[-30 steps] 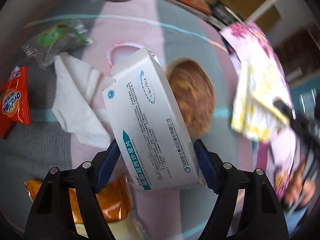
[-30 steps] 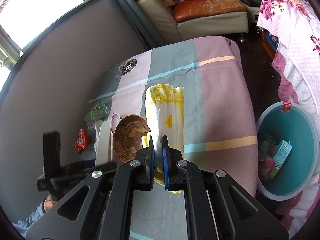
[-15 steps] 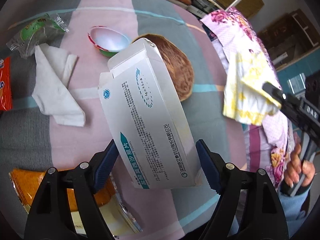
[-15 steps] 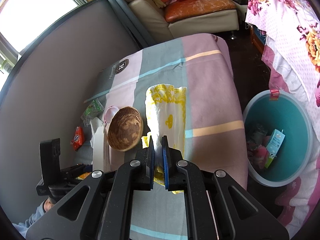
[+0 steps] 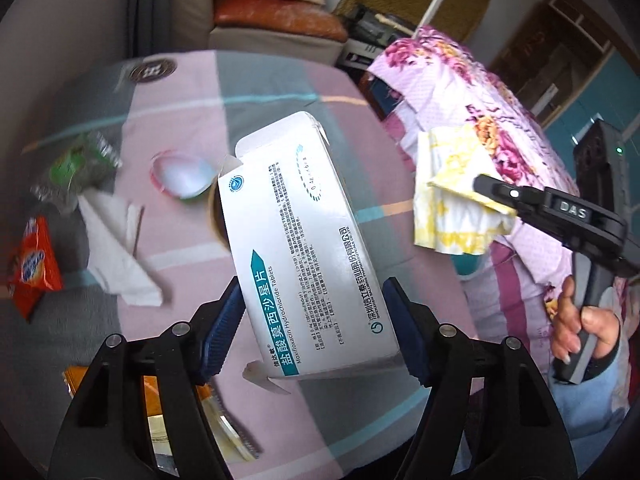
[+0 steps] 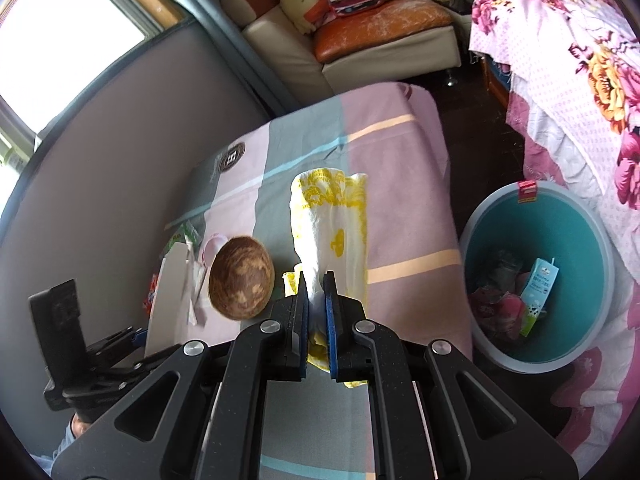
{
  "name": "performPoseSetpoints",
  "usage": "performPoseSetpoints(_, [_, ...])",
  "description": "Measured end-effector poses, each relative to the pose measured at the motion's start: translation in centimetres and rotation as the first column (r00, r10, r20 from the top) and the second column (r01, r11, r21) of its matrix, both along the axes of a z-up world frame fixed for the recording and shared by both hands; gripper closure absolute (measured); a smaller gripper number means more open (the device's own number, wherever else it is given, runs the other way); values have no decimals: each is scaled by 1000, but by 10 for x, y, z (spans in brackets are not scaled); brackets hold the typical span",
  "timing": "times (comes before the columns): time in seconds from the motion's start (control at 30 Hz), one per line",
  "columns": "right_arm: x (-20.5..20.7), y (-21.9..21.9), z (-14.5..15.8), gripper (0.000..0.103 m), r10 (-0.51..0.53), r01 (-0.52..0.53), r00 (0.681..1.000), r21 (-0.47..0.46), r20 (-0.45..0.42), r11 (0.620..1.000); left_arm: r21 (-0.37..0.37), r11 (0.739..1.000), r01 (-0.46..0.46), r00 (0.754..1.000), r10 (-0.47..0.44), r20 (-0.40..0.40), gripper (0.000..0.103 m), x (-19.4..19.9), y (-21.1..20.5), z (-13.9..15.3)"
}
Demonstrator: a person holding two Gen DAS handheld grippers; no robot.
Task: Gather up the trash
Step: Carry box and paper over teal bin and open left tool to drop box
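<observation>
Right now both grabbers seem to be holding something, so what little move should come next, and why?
Probably swing the right gripper rightward over the teal bin and let go. It is shut on the yellow napkin, lifted off the table, and the bin sits just right of the table, already holding trash.

My held medicine box (image 5: 304, 248) hides most of the wooden bowl (image 5: 214, 216) behind it. Left of my claw, the green wrapper (image 5: 76, 168) is blurred.

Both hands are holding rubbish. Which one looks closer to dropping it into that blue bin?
Probably the right. The right gripper, clamped on the yellow napkin, has the blue bin just to its right. The left gripper holds the medicine box over the table, bin unseen.
</observation>
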State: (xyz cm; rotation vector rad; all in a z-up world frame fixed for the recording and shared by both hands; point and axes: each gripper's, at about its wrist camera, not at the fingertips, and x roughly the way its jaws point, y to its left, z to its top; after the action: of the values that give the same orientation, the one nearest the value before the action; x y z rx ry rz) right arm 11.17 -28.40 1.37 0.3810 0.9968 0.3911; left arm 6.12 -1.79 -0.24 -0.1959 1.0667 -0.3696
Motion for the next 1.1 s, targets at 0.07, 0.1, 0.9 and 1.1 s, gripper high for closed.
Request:
performPoseSetpoints(0.07, [-2, -11, 4, 96, -24, 24, 1000, 4, 13, 1000, -4, 999, 37, 999, -37, 18, 32, 4, -17, 8])
performPoseSetpoints(0.1, [-2, -17, 6, 96, -39, 39, 999, 5, 20, 999, -3, 998, 55, 998, -55, 24, 32, 6, -25, 10])
performPoseSetpoints(0.9, [-33, -200, -13, 96, -397, 397, 918, -9, 9, 918, 45, 912, 408, 910, -402, -99, 32, 72, -258, -40])
performPoseSetpoints(1.1, [-28, -209, -21, 96, -405, 405, 914, 1, -11, 914, 74, 916, 395, 916, -386, -113, 25, 84, -273, -48])
